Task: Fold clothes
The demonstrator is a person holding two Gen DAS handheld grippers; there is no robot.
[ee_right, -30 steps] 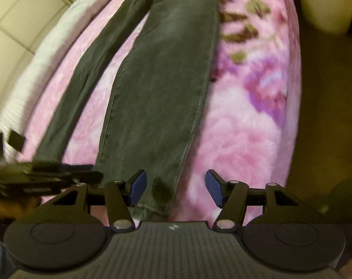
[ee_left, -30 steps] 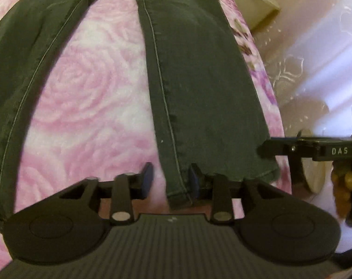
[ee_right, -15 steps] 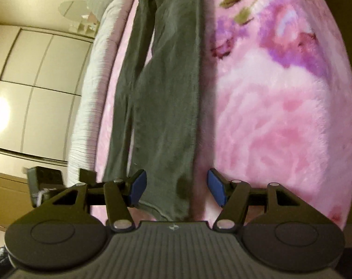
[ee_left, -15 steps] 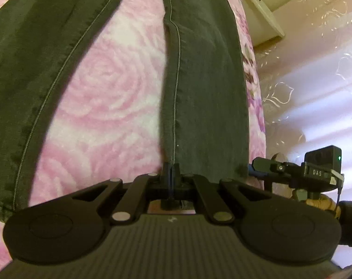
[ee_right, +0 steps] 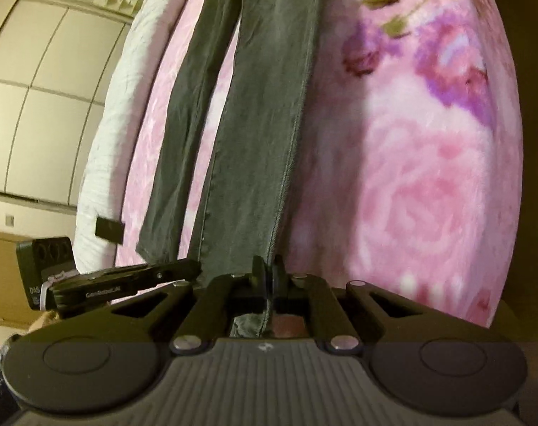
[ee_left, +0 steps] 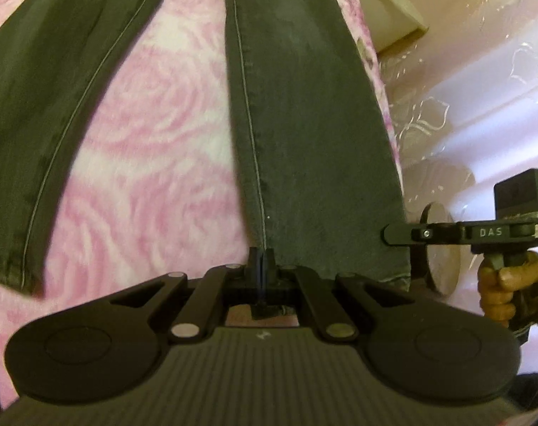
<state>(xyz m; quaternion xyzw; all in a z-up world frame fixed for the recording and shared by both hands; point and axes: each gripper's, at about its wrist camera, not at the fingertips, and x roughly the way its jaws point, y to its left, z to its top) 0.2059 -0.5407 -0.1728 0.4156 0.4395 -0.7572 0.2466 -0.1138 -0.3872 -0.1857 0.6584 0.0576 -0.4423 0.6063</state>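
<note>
A bed covered with a fluffy pink rose-print blanket (ee_left: 155, 163) fills both views, with pale patterned curtains to one side and cream panelled cupboard doors to the other.

From the left wrist, the dark grey denim jeans (ee_left: 304, 113) lie stretched out flat on the blanket, legs splayed apart in a V. The left tongs (ee_left: 262, 266) are clenched on the hem of the nearer leg, right at its stitched inner seam. Off to the right, the other device appears side-on, gripped by a gloved hand (ee_left: 506, 291), at that same leg's outer hem corner.

From the right wrist, the jeans (ee_right: 269, 124) run away up the bed toward the waistband. The right tongs (ee_right: 268, 271) are closed on the outer seam edge at the hem, a little cloth bunched behind the pads. The left device shows at the lower left, just beside the same hem.

Both bites look shallow, close to the fabric edge. Lifting this leg for the fold, heavy denim could pull free of one pinch, letting the hem sag and the fold land crooked. Uneven raising would likewise twist the leg or drag the blanket's pile along.
</note>
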